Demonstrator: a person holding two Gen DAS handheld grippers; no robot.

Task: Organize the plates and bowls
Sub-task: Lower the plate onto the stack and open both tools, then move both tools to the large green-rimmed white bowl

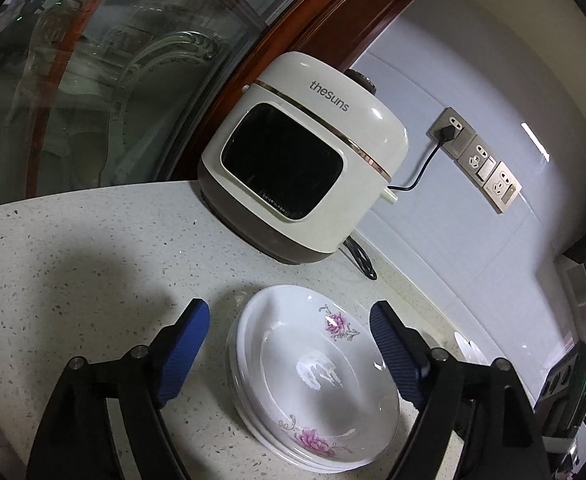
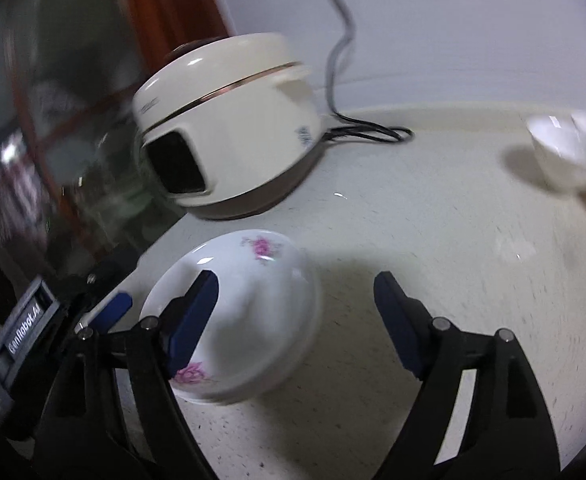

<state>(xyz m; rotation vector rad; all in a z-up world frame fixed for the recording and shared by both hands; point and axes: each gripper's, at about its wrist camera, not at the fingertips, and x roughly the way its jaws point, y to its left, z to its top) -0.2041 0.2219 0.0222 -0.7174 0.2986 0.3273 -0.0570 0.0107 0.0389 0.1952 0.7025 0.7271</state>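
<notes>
A stack of white plates with pink flowers [image 1: 313, 376] lies on the speckled counter [image 1: 73, 264]. My left gripper [image 1: 289, 318] is open above it, its blue fingers on either side of the stack, holding nothing. In the blurred right wrist view the same stack [image 2: 253, 304] lies left of centre. My right gripper [image 2: 295, 284] is open and empty, its left finger [image 2: 193, 320] over the plates and its right finger over bare counter. The left gripper's blue fingertip [image 2: 111, 310] shows at the stack's left. White bowls [image 2: 569, 152] stand at the far right.
A white "theSuns" cooker [image 1: 305, 156] stands at the back of the counter by the wall, its black cord [image 1: 361, 258] lying behind the plates and plugged into a wall socket [image 1: 449, 130]. A glass cabinet door with a wooden frame [image 1: 93, 80] rises at the left.
</notes>
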